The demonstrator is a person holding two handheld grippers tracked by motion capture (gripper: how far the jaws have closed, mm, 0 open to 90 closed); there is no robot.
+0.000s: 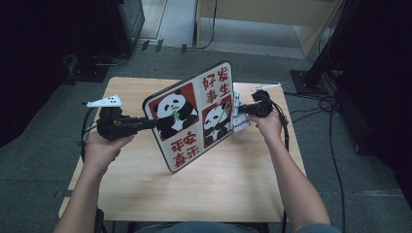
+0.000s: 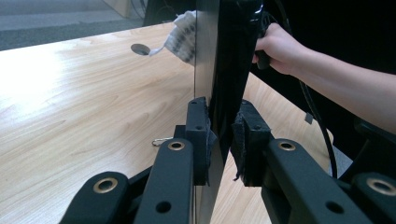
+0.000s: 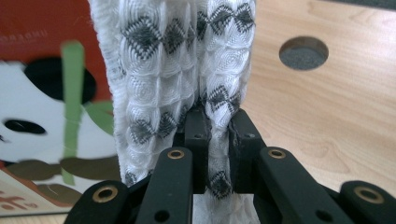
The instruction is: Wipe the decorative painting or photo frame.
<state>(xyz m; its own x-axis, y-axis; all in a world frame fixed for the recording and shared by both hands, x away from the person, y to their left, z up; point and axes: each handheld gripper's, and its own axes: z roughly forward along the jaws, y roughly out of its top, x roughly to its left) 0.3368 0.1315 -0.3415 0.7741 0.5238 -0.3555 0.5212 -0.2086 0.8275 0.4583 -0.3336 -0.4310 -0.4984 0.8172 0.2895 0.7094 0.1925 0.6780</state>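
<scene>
Left gripper [image 1: 145, 123] pinching the panda board [image 1: 192, 116], tipped up over the table's middle. Right gripper [image 1: 241, 110] pinching a cloth [image 3: 173, 70] against the board's far edge. Could slip and slam down if rubbed too hard.

The desk [image 1: 233, 179] is pale wood grain, smooth with a soft sheen. The panda board [image 1: 192, 116] has a glossy printed face and a dark back. The cloth [image 3: 177, 79] is white woven textile, waffle-textured with grey diamonds. The tool pads [image 2: 250, 140] look matt black, slightly frayed.
</scene>
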